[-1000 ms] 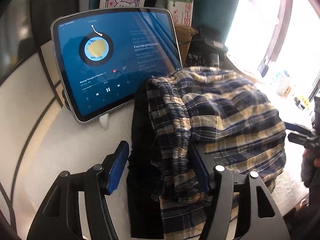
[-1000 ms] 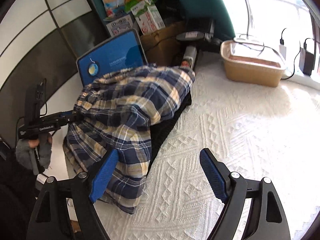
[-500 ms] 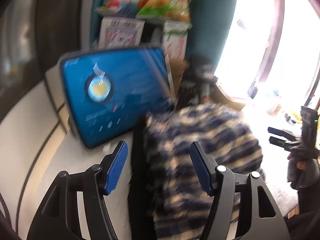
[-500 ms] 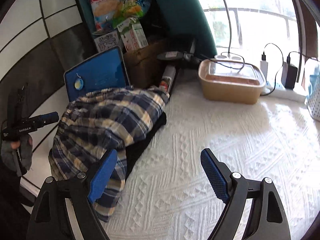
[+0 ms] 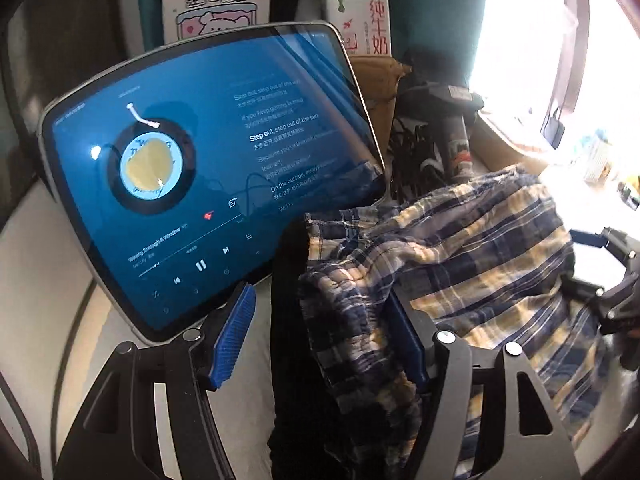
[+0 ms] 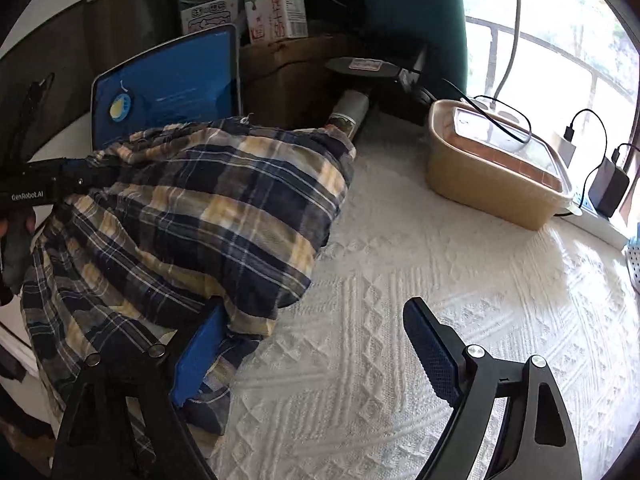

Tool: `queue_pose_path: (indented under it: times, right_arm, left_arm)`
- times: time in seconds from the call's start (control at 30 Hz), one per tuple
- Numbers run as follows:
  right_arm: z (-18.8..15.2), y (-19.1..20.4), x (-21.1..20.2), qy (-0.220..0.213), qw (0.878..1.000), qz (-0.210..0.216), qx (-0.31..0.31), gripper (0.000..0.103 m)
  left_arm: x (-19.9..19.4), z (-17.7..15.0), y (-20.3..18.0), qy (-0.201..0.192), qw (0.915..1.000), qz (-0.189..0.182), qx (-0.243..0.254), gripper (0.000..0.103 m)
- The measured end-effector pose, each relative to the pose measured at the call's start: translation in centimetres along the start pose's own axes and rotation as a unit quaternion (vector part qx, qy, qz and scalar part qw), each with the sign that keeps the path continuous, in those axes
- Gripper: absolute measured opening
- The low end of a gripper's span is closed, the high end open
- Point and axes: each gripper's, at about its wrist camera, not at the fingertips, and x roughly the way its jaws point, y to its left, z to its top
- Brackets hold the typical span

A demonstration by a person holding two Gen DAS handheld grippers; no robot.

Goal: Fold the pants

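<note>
The plaid navy, yellow and white pants [image 5: 460, 264] lie in a rumpled heap on the white textured bedcover [image 6: 440, 288], at its left edge; they also show in the right wrist view [image 6: 200, 216]. My left gripper [image 5: 320, 336] is open at the elastic waistband, its right finger under the cloth. My right gripper [image 6: 312, 360] is open at the heap's near edge, with cloth draped over its left finger. Each gripper shows in the other's view, the left one [image 6: 68, 180] and the right one [image 5: 608, 280].
A lit tablet [image 5: 200, 184] leans just behind the pants. Milk cartons and boxes [image 6: 276, 8] stand behind it. A tan lidded container [image 6: 496, 168] sits at the back right near chargers and cables [image 6: 608, 188]. A dark garment [image 5: 292, 320] lies under the pants.
Both grippers pulled back from the pants half a second ago and have moved in close again. Both stay open.
</note>
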Motion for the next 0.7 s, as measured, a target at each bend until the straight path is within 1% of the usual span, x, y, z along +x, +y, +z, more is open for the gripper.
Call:
queue_pose_path:
  times: [0.1,0.17,0.3,0.37,0.47,0.53,0.6,0.67,0.7]
  right_arm:
    - [0.9,-0.2,0.3,0.004,1.000,-0.005,-0.010,0.094]
    - [1.7,-0.8,-0.2,0.003,1.000,0.003,0.002,0.094]
    - [3.7,-2.3,-2.3,-0.041,0.998,0.039,0.035,0.094]
    - [5.0,-2.8,-2.3,-0.054,0.998,0.030,0.034,0.094]
    - [6.4,-3.2,-0.5,-0.048,0.998,0.009,0.029,0.094]
    - [6.7,-3.4,0.9,-0.038,0.999,0.004,0.034,0.094]
    - [6.8,-3.2,1.9,-0.025,0.999,-0.004,0.035,0.094]
    - [6.7,-3.3,2.8,-0.018,0.999,-0.004,0.040,0.094]
    - [6.7,-3.3,3.1,-0.016,0.999,-0.006,0.040,0.094]
  left_arm:
    - [0.3,0.3,0.0,0.003,1.0000,0.006,0.003,0.067]
    - [-0.2,0.5,0.2,-0.005,1.0000,-0.002,-0.001,0.067]
    - [-2.2,1.1,0.6,-0.030,0.9984,-0.044,-0.019,0.067]
    - [-3.3,1.6,0.4,-0.046,0.9966,-0.065,-0.020,0.067]
    - [-4.3,2.1,-0.5,-0.061,0.9923,-0.107,-0.013,0.067]
    - [-4.4,2.4,-1.3,-0.062,0.9905,-0.123,-0.001,0.067]
    - [-3.9,2.3,-1.8,-0.054,0.9885,-0.140,0.011,0.067]
    - [-2.7,2.0,-1.8,-0.033,0.9870,-0.157,0.013,0.067]
    - [-1.8,1.7,-1.7,-0.020,0.9872,-0.158,0.009,0.067]
